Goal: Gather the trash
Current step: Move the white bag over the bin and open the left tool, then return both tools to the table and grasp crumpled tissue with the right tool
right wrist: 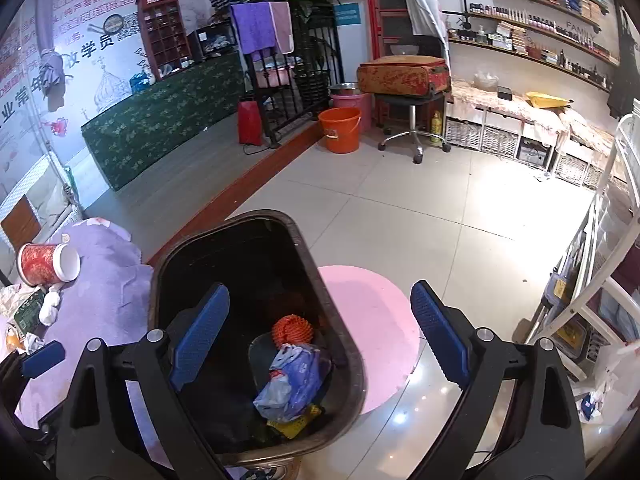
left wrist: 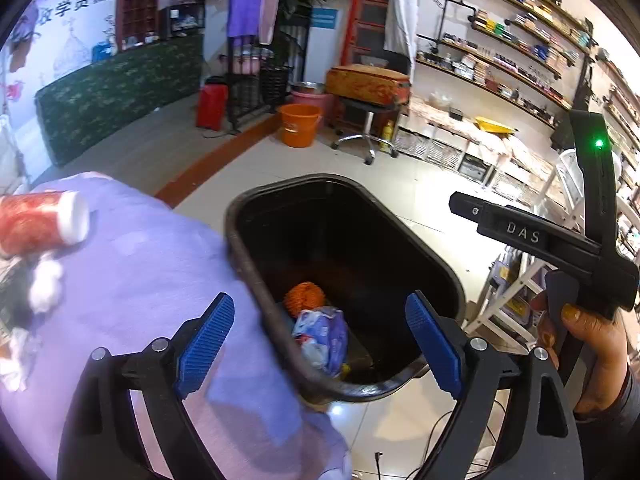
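- Step in hand, as I read it: drop-off at the bin. My left gripper point(left wrist: 320, 340) hangs over the near rim of the black trash bin point(left wrist: 240, 248), jaws wide apart, nothing between the blue pads.
- Right gripper point(right wrist: 320, 340) also stands wide open and empty, aimed down into the same bin.
- Already in the bin: a crumpled blue-and-white plastic bag point(left wrist: 322, 338), an orange net ball point(left wrist: 304, 298) behind it, and a yellow scrap point(right wrist: 294, 426) under the bag (seen from the right wrist view only).
- Trash not yet collected sits on the lilac cloth point(left wrist: 140, 280) left of the bin: a red-patterned paper cup point(left wrist: 38, 220) on its side, a white tissue wad point(left wrist: 46, 286) just beside it, a green packet point(right wrist: 28, 310) and more crumpled paper at the far left edge.
- Next move, my call: swing left back over the cloth, take the cup or the wad. The cup will roll, so close across its body, not its rim.
- Readable writing: "DAS" on the right gripper's body point(left wrist: 524, 234) in the left view; "FAMILY" on the shelf wall point(right wrist: 580, 26); Chinese characters on the wall poster point(right wrist: 96, 48), mostly too distorted to read.
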`<move>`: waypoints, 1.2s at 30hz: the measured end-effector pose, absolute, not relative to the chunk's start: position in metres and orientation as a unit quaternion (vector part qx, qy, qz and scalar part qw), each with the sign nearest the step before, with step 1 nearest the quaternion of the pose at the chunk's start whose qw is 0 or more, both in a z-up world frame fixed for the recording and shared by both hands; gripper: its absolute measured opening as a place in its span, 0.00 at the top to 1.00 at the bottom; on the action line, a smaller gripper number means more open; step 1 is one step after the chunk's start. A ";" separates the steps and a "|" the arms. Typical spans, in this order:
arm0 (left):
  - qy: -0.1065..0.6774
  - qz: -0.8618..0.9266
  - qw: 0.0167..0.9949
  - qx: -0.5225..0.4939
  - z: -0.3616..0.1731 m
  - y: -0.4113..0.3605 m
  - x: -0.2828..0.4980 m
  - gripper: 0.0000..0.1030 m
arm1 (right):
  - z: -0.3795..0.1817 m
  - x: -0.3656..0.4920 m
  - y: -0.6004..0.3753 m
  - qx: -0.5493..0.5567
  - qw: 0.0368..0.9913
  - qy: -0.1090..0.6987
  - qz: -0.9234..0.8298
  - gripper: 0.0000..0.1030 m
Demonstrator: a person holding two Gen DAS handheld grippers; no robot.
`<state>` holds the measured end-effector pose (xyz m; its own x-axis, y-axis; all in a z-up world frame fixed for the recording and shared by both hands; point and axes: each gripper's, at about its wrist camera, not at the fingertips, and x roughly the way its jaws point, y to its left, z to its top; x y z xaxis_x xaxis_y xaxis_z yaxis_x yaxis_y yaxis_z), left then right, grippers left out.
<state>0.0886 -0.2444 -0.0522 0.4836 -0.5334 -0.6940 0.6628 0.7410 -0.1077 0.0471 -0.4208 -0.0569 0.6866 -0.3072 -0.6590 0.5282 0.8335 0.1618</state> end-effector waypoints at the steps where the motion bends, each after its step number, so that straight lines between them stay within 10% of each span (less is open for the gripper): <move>1: 0.368 -0.341 0.861 0.087 -0.051 -0.239 0.088 0.16 | -0.056 0.048 -0.419 0.171 0.903 0.321 -0.229 0.12; 36: 0.383 -0.045 0.923 -0.017 -0.063 0.030 0.072 0.11 | -0.044 0.134 -0.168 0.065 0.918 0.376 0.106 0.12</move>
<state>0.0720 0.0295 -0.0631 0.7033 -0.0960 -0.7044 0.0698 0.9954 -0.0659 0.1343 -0.1675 -0.0436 0.6952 0.2442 -0.6760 -0.1460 0.9689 0.1999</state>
